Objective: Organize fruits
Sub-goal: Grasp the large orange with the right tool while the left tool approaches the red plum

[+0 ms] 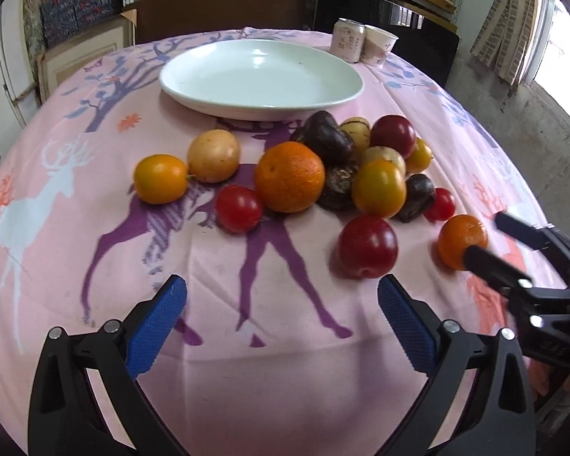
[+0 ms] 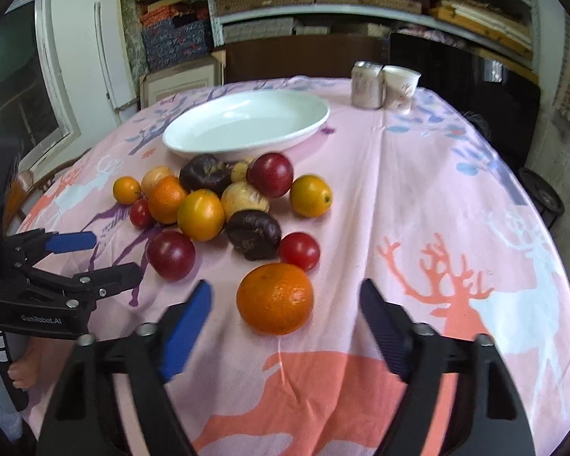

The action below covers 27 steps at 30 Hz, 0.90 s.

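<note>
Orange mandarin [image 2: 274,298], dimpled skin, unheld

A pink tablecloth [image 1: 247,266] printed with purple, white and coral deer carries a plain white plate [image 1: 262,79].

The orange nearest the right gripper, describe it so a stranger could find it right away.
Start at the white oval plate on the pink deer-print tablecloth, then come past the fruit pile toward the near edge. The round orange sits alone there, in front of the open right gripper, apart from the pile.
</note>
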### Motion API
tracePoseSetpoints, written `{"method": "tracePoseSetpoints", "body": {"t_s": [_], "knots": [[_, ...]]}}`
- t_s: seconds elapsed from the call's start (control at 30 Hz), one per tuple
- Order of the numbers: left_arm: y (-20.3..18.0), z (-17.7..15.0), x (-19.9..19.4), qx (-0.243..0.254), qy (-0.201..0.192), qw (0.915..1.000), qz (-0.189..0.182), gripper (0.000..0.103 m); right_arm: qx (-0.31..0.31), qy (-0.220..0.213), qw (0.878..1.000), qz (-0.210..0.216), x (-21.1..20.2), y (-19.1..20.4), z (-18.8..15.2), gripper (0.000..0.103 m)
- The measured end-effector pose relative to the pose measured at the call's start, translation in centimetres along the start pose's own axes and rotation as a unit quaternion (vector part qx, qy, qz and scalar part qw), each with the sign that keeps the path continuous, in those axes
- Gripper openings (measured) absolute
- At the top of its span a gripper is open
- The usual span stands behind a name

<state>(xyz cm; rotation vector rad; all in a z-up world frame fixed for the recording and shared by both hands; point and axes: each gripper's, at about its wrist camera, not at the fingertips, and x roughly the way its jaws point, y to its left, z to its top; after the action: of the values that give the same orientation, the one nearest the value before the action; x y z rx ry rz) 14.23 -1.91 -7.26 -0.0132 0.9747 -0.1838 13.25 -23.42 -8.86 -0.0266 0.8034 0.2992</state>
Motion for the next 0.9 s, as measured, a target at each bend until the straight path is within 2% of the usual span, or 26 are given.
{"method": "tracePoseSetpoints", "body": {"t_s": [0.03, 0.2, 0.37, 0.47, 0.6, 0.77, 0.9], "knots": [[-0.4, 0.2, 0.0, 0.004, -0.001, 1.0000, -0.002, 0.099, 0.006, 0.007, 1.000, 0.013, 0.3, -0.3, 0.1, 0.060], [-2.7, 0.6, 0.4, 0.040, -0.005, 0.9992, -0.009, 0.099, 0.038, 0.026, 0.997, 0.065, 1.4, -1.6, 0.1, 0.046], [-4.7, 1.4, 1.1, 0.064, -0.006, 0.9978, -0.017, 0.099, 0.039, 0.033, 0.995, 0.083, 1.7, -2.1, 0.3, 0.046], [-4.6, 1.8, 1.4, 0.056, -0.008, 0.9979, -0.033, 0.099, 0.074, 0.059, 0.986, 0.135, 3.0, -3.5, 0.6, 0.046], [-4.2, 2.1, 2.7, 0.039, 0.008, 0.9973, -0.061, 0.099, 0.090, 0.059, 0.982, 0.157, 3.2, -4.0, 0.6, 0.045], [-5.3, 2.1, 3.9, 0.070, 0.011, 0.9972, -0.021, 0.099, 0.114, 0.036, 0.978, 0.169, 2.3, -5.0, 0.6, 0.045], [-5.9, 2.0, 4.3, 0.090, 0.014, 0.9959, 0.003, 0.099, 0.128, 0.022, 0.979, 0.158, 1.8, -5.8, 0.6, 0.045]]}}
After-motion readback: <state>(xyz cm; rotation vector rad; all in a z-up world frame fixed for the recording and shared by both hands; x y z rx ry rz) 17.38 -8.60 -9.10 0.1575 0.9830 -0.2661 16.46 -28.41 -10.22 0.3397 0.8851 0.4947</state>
